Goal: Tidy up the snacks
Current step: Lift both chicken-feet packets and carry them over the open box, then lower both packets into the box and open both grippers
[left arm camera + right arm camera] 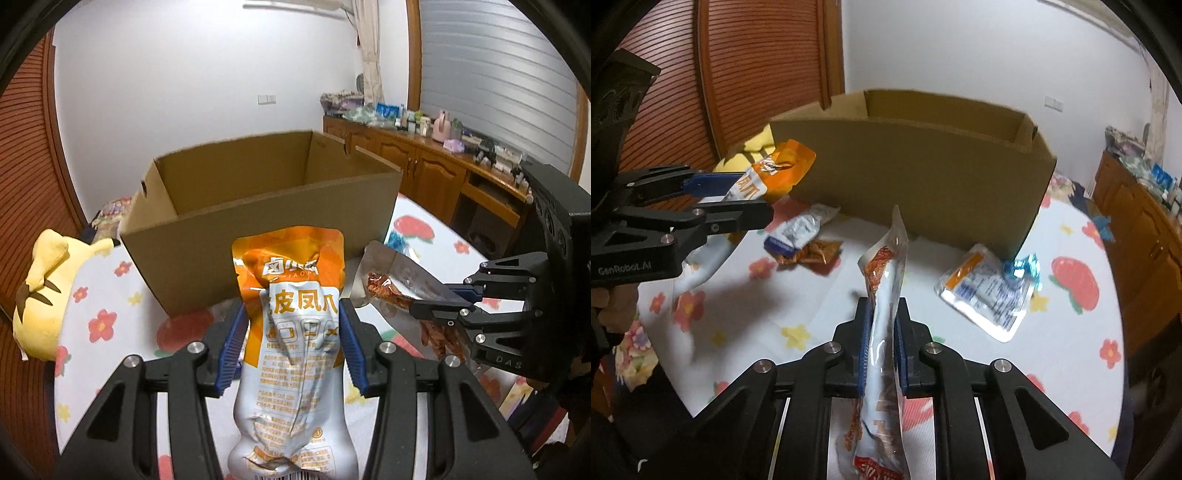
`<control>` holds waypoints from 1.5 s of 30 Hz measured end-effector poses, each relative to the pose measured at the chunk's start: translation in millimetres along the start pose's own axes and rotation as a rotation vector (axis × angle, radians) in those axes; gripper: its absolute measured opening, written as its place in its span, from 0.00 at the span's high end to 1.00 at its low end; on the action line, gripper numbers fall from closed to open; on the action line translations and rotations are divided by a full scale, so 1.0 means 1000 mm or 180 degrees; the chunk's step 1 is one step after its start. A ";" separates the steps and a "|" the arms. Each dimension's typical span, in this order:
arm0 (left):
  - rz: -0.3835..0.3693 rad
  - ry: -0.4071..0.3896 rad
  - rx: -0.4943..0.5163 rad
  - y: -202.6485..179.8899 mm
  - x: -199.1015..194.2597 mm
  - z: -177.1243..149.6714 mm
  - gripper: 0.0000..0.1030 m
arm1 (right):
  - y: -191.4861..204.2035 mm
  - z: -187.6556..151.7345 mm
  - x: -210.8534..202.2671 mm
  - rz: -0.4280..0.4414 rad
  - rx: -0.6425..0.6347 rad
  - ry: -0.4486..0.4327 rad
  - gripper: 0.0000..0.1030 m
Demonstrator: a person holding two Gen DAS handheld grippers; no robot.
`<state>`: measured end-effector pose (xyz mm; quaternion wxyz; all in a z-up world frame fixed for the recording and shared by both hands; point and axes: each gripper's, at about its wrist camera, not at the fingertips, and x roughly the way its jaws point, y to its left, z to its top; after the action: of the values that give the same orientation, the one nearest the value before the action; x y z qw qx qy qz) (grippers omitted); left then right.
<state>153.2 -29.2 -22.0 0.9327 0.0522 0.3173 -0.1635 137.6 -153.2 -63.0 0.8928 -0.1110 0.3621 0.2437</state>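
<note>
My left gripper (pixel 293 306) is shut on an orange and white snack pouch (pixel 295 354), held upright in front of the open cardboard box (pixel 258 236). In the right wrist view, the left gripper (pixel 753 195) shows at the left with that pouch (pixel 768 177) near the box (pixel 923 177). My right gripper (pixel 882 301) is shut on a clear pouch of red-brown snack sticks (pixel 884 280), standing on edge above the table. The left wrist view shows the right gripper (pixel 432 299) and its pouch (pixel 395 280) just right of the orange pouch.
On the floral tablecloth (pixel 1052 354) lie a silver pouch with an orange label (pixel 986 291), a blue and white pouch (pixel 798 232), a pack of brown sticks (pixel 812 254) and a blue wrapper (pixel 1027 269). A yellow plush toy (pixel 44 295) sits left. A wooden cabinet (pixel 424 166) stands behind.
</note>
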 end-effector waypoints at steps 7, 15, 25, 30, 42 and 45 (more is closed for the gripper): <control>0.0010 -0.0179 -0.0029 0.014 -0.012 0.027 0.54 | -0.002 0.033 -0.026 -0.0046 -0.0102 -0.0254 0.91; 0.0124 -0.0326 -0.0031 0.039 -0.016 0.067 0.54 | -0.008 0.088 -0.046 -0.0116 -0.0278 -0.0564 0.91; 0.0244 -0.0356 -0.0016 0.059 0.004 0.108 0.54 | -0.031 0.145 -0.024 -0.0218 -0.0367 -0.0661 0.91; 0.0225 -0.0371 -0.0039 0.065 0.017 0.123 0.54 | -0.046 0.164 -0.006 -0.0226 -0.0333 -0.0648 0.91; 0.0276 -0.0369 -0.0019 0.075 0.043 0.148 0.54 | -0.074 0.175 0.037 -0.0406 -0.0279 -0.0547 0.90; 0.0264 -0.0379 -0.0031 0.075 0.046 0.154 0.54 | -0.079 0.174 0.038 -0.0398 -0.0239 -0.0556 0.90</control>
<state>301.3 -2.5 71.3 0.9561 0.0509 0.2596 -0.1259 305.4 -142.2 36.1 0.9297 -0.1451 0.2659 0.2096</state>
